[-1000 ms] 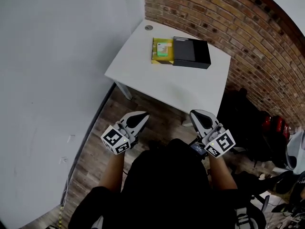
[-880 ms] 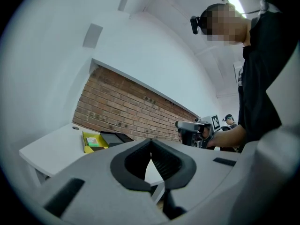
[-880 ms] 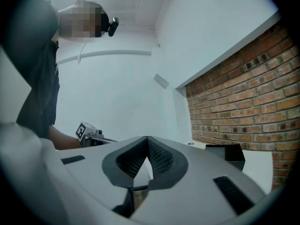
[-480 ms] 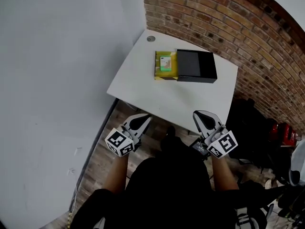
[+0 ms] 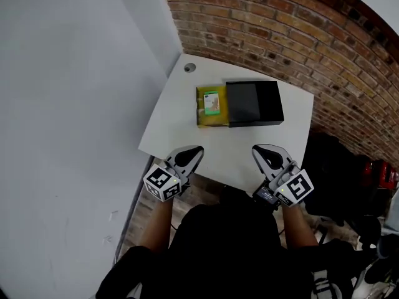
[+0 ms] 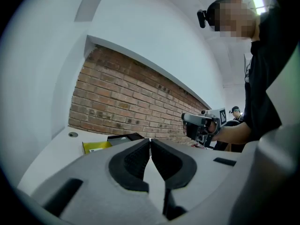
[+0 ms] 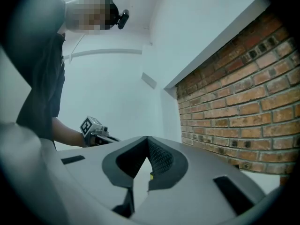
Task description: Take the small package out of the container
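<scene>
Jaws of left gripper [image 5: 189, 154] and right gripper [image 5: 264, 154] are pressed together, empty, both at 6 o'clock of the yellow container [image 5: 204, 119] on the white table [image 5: 176, 128]. Inside it lies the small package [image 5: 212, 103]; a black box [image 5: 254, 103] abuts its 3 o'clock side.

On table [image 5: 181, 129]: container [image 5: 211, 121], small package [image 5: 211, 103] inside

The small package [image 5: 212, 103], green and white, lies flat inside the open yellow container [image 5: 201, 109]. The container sits in the upper middle of the head view, on the white bench [image 5: 174, 126]. Its right side meets a black box [image 5: 254, 103].
</scene>
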Available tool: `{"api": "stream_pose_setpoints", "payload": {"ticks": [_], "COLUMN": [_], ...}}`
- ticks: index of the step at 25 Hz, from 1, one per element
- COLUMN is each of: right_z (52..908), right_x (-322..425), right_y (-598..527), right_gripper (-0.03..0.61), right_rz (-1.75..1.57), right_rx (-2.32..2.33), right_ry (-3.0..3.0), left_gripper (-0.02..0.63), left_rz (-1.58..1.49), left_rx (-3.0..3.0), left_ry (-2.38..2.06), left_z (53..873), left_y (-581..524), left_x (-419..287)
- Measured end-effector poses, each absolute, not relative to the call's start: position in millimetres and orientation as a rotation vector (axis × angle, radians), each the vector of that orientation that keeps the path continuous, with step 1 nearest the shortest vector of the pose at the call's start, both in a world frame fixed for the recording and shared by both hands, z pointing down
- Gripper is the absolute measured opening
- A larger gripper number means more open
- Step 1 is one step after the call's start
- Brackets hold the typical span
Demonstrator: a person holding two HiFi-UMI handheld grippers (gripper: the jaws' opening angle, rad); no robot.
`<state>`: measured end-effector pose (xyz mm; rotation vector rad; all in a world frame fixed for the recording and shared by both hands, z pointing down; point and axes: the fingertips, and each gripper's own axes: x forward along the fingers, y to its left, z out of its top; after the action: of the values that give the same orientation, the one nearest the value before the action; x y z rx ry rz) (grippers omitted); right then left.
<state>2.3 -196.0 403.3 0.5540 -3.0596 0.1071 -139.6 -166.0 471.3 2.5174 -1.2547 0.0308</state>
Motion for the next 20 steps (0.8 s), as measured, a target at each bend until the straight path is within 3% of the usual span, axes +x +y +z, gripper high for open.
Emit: {"api": "stream_pose_setpoints", "payload": {"ticks": [12,15,20], "right_z": [423,432,439], "right_x": [-17,-20,-21], "right_y": [-267,-281,-302], "right_gripper": [0.006,0.006,0.006], "right_rz": [0.132,0.141,0.167], "right_rx": [0.523,0.540,0.619], "right_ry": [-3.057,-3.034,-3.001], "left_gripper": [0.023,0.093,0.158], "left_rz": [0.158,0.197,0.276], "left_rx": [2.375,2.314,2.216], "left_ry": [-1.253,-1.238,-1.226], "left_z": [510,530,562], "left_y": [-271,-299,-333], "left_x": [-152,-159,-169]}}
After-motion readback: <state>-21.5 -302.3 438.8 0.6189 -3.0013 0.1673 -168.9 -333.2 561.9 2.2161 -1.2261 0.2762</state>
